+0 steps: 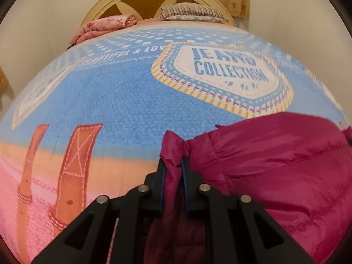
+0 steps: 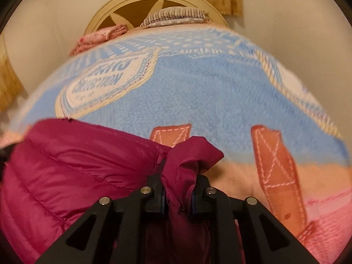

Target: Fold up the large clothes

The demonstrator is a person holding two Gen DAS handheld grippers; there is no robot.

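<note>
Left wrist view. Left gripper [image 1: 173,165]: jaws nearly together, pinching a bunched fold of jacket [image 1: 275,171]; cloth fills the gap and runs back between the fingers [image 1: 161,176], so the pads are hidden. Jacket: magenta, quilted, lying on the blanket [image 1: 110,92] at lower right; cut off by the picture's right and bottom edges. Blanket: blue, with a "COLLECTION" badge and printed brown straps; covers the bed. Far end: pink cloth [image 1: 105,27], striped pillow [image 1: 191,13], headboard [image 1: 149,0] partly hidden behind both.

Right wrist view. Right gripper [image 2: 178,176]: jaws slightly apart, clamped on a puckered corner of jacket [image 2: 66,165]; pads mostly buried in cloth. Jacket bulk spreads to lower left, cut off at the frame edge. Blanket [image 2: 198,101] blurred; badge lettering hard to read. Pillow [image 2: 176,17] and headboard [image 2: 132,4] blurred.
</note>
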